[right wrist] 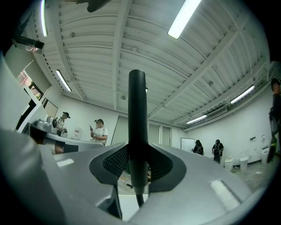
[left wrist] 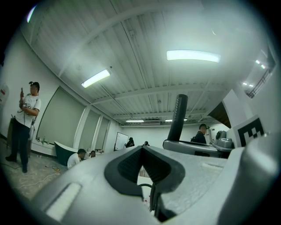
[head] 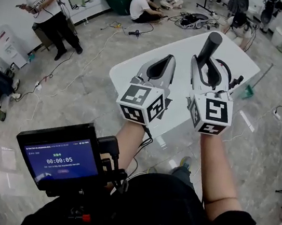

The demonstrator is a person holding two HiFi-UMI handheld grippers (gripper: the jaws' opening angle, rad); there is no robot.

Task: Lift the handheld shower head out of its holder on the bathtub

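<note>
Matt black handle, satin grey plastic, polished stone.
The slim black tubular handheld shower head looks smooth and matt. The grey moulded-plastic right gripper and left gripper have a satin finish, and the black pads of the jaws are finely ribbed, like rubber. The white bathtub is smooth, and the grey marbled floor is glossy.

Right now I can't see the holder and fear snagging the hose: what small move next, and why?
Probably raise the right gripper straight up a little, jaws shut. It clamps the shower handle upright, the hose hangs below, and no view shows the holder, so clearance is unproven. The left gripper is shut, empty.
</note>
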